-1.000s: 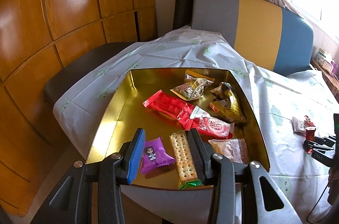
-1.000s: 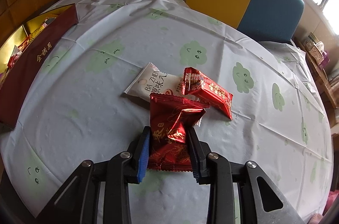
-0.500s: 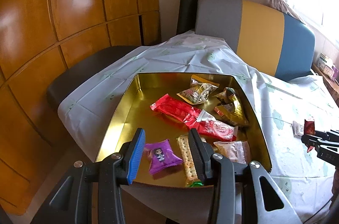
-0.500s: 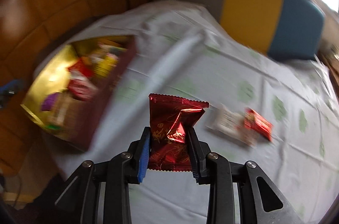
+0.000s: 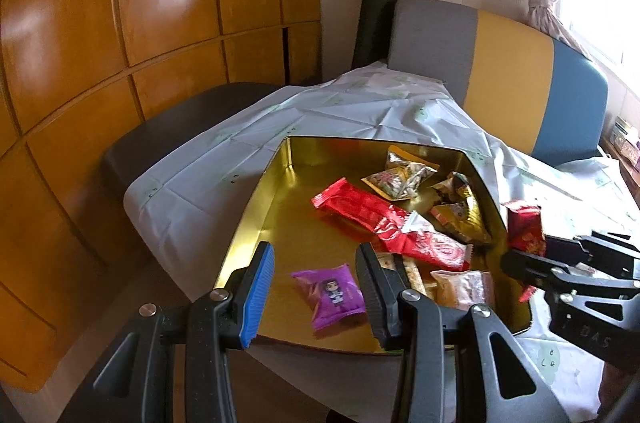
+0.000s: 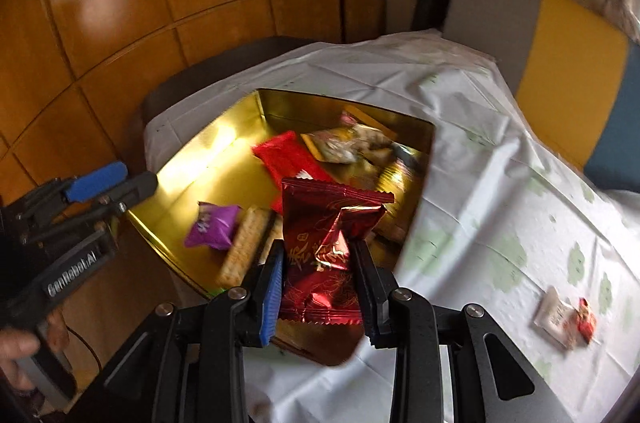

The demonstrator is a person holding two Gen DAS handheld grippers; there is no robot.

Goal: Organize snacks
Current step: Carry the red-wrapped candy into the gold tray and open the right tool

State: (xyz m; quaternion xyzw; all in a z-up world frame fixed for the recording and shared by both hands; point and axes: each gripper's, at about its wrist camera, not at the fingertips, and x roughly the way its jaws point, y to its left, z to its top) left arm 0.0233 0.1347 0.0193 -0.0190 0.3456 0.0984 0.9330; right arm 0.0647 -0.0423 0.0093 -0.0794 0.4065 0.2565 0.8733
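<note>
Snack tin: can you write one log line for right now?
right gripper: shut on red packet | over tin | left gripper: open, empty

The tray (image 5: 280, 191) looks like gold metal, mirror-smooth inside, throwing bright glare along its wall. The dark red packet (image 6: 328, 243) is glossy crinkled foil with serrated ends, clamped between the right gripper (image 6: 318, 291) fingers — one pad ribbed blue rubber or plastic (image 6: 271, 297), the other matt black (image 6: 366, 293). The purple packet (image 5: 330, 293) and long red wrapper (image 5: 360, 209) are shiny plastic film. The cracker pack (image 6: 244, 249) is clear film over a rough biscuit. The counter's cloth (image 6: 500, 191) looks like thin creased plastic sheeting, faintly sheened. The wall panels (image 5: 160, 3) are lacquered wood — glossy. The chair back (image 5: 500, 63) is matt fabric.
</note>
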